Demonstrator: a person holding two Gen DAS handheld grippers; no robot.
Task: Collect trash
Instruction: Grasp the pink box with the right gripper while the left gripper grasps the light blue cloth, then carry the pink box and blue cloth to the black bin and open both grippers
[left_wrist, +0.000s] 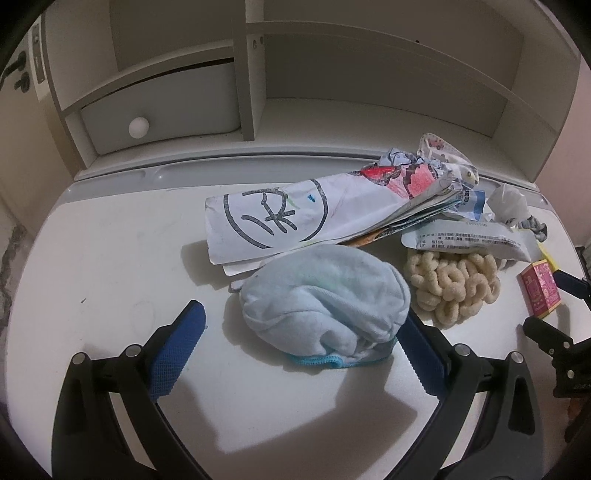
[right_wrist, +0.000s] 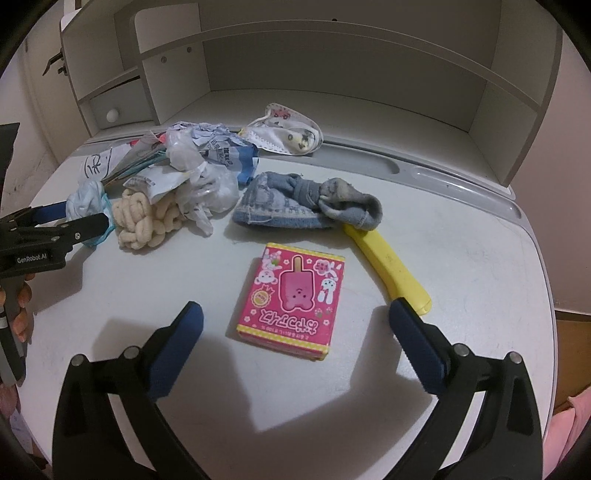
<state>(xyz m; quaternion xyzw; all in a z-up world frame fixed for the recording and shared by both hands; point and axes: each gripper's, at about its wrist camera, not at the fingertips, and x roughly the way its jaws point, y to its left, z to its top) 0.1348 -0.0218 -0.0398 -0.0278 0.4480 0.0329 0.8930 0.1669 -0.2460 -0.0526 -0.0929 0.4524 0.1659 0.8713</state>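
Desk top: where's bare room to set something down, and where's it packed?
Free: the desk's left side, left of the folded paper and blue cloth; also its right side, beyond the yellow tool and grey sock. Some bare room around the pink box. Crowded: the back-left pile of wrappers, cream rings and mask.

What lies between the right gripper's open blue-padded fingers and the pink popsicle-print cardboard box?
Nothing: in the right wrist view, only bare white desk top separates the open right gripper from the pink popsicle-print cardboard box, which sits untouched between the fingers.
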